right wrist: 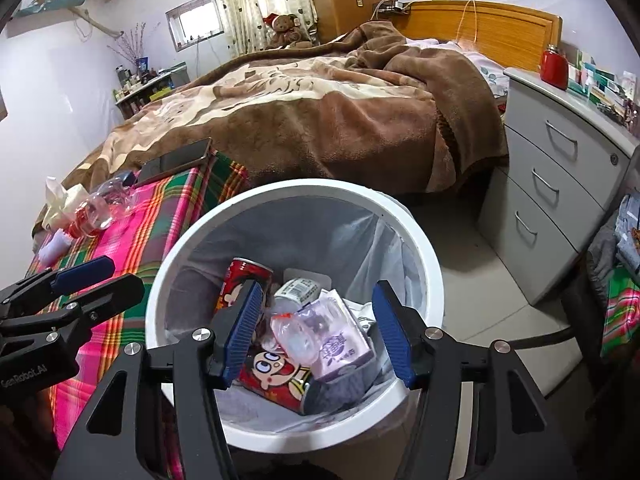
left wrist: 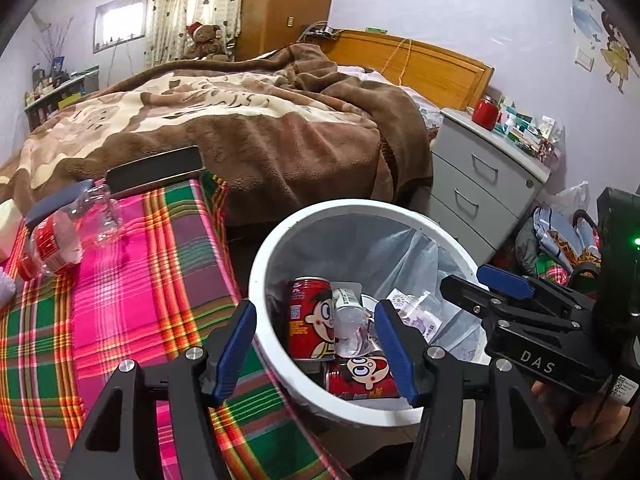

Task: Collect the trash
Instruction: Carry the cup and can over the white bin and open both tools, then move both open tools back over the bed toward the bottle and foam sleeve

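Observation:
A white bin (left wrist: 260, 256) (right wrist: 424, 256) with a clear liner stands on the floor beside a plaid-covered table (left wrist: 132, 280). It holds two red cartoon cans (left wrist: 310, 320) (right wrist: 276, 376), a crumpled clear bottle (right wrist: 294, 334) and a purple tissue pack (right wrist: 340, 348). My left gripper (left wrist: 316, 350) (right wrist: 94, 280) is open above the bin's near rim, nothing between its pads. My right gripper (right wrist: 320, 334) (left wrist: 480, 286) is open over the bin; the bottle and pack show between its pads, untouched. An empty clear bottle with a red label (left wrist: 60, 236) (right wrist: 100, 210) lies on the plaid cloth.
A dark phone (left wrist: 156, 172) (right wrist: 176, 158) lies at the cloth's far edge, and tissues (right wrist: 60, 200) sit left of the bottle. Behind stands a bed with a brown blanket (left wrist: 260, 132). A grey drawer cabinet (right wrist: 560, 184) stands at the right, with bags (left wrist: 560, 240) on the floor.

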